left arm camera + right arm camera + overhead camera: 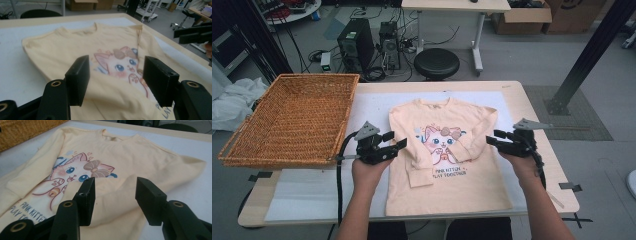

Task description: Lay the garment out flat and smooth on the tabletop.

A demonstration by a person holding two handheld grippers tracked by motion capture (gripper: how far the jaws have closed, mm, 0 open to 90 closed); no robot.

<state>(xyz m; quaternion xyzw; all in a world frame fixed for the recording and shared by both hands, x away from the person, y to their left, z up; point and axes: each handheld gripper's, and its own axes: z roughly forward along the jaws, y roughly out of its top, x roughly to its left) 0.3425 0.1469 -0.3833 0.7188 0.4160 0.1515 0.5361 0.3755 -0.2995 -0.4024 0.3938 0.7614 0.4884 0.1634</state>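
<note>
Sweater (447, 155) laid flat mid-desk (512, 92), sleeves folded in. Left gripper (396, 141) and right gripper (493, 139) held at its side edges — both parted, empty. Basket (292, 120) flanks left edge.

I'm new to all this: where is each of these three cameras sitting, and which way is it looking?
High view: sits above the person's side, looking forward and down on the table; both forearms, the left gripper and right gripper show beside the sweatshirt and wicker basket.
Left gripper view: rides on that gripper, looking along its open jaws across the sweatshirt's cat print; the other gripper shows at the right edge.
Right gripper view: rides on that gripper, looking between its open jaws toward the basket corner.
Shared: all three show the cat print.
</note>
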